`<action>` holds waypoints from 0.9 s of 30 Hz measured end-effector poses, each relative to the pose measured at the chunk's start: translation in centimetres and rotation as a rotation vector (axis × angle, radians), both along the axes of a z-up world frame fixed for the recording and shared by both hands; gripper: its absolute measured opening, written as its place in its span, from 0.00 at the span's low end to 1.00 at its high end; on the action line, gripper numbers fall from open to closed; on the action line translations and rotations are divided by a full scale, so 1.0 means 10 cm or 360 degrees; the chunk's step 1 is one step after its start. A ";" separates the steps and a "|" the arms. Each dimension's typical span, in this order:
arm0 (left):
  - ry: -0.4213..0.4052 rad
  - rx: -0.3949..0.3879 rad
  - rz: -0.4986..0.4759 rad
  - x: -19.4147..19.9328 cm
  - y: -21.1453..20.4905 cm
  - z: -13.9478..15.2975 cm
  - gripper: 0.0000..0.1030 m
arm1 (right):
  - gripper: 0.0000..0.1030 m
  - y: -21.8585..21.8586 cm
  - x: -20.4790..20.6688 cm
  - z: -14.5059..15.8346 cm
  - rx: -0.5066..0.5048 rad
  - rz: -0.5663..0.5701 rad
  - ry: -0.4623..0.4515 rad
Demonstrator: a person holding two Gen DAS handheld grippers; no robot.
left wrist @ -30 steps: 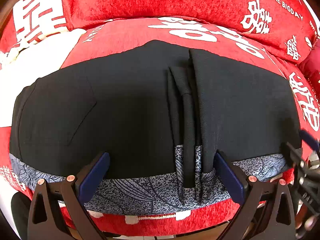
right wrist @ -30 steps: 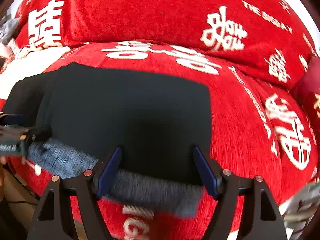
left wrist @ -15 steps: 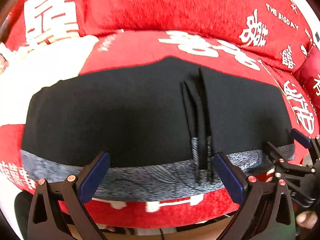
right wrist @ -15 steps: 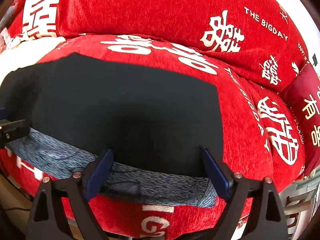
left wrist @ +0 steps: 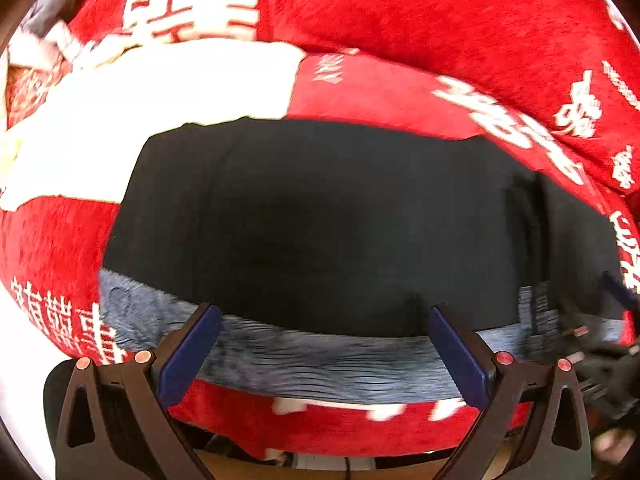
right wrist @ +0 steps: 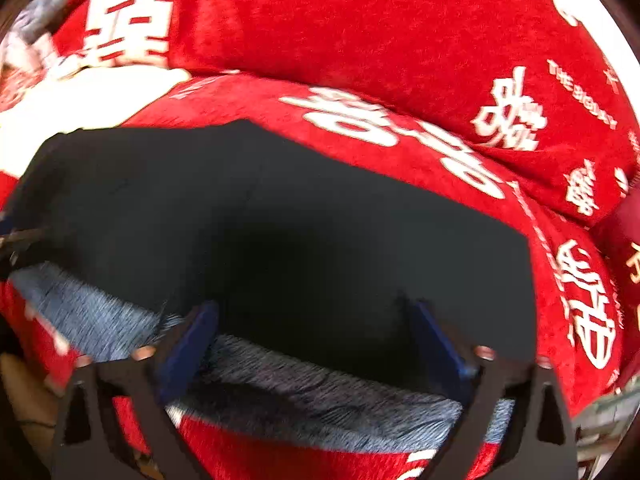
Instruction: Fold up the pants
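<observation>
Above the black pants, both grippers' fingers gape wide, the right's just widened, gripping nothing.

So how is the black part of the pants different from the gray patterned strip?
The black part is plain and dark; the gray patterned strip is lighter with a speckled print. The black part covers a wide area of the red cushion, while the gray strip is only a narrow band. The strip lies along the near edge; the black part stretches farther back. Both lie flat on the cushion, and neither is being gripped.
</observation>
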State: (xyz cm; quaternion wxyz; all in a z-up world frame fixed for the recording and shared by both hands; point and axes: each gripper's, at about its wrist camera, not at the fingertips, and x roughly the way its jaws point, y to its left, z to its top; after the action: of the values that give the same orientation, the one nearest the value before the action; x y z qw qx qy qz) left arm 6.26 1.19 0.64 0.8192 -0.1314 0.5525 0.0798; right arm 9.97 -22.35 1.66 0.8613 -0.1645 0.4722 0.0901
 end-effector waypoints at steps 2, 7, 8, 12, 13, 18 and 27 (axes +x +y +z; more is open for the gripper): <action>0.0014 -0.0014 0.0006 -0.03 0.09 -0.09 1.00 | 0.99 -0.03 0.01 0.10 0.0043 -0.0052 -0.0004; -0.0025 -0.0035 -0.0025 -0.03 0.11 -0.15 1.00 | 0.99 0.17 -0.08 0.37 0.0105 0.0009 -0.0140; -0.0028 -0.0044 -0.0027 -0.04 0.11 -0.14 1.00 | 0.99 0.25 -0.09 0.38 0.0119 0.0057 -0.0134; -0.0035 -0.0075 -0.0025 -0.08 0.22 -0.10 1.00 | 0.99 0.67 -0.11 0.34 0.0079 0.0291 -0.0111; -0.0044 -0.0087 -0.0003 -0.10 0.30 -0.09 1.00 | 0.99 0.76 -0.12 0.32 0.0070 0.0335 -0.0103; 0.0009 -0.0106 0.0200 -0.21 0.87 -0.20 1.00 | 0.99 1.15 0.06 0.01 0.0154 0.0490 0.0126; -0.0021 -0.0388 0.0257 -0.39 1.28 -0.44 1.00 | 1.00 1.59 0.40 -0.13 0.0282 0.0600 0.0230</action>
State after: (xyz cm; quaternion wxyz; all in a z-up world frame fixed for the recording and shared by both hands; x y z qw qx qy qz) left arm 2.32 13.96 -3.74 0.7917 -0.2743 0.5404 0.0769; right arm 13.98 -6.43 0.33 0.8041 -0.1668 0.4839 0.3023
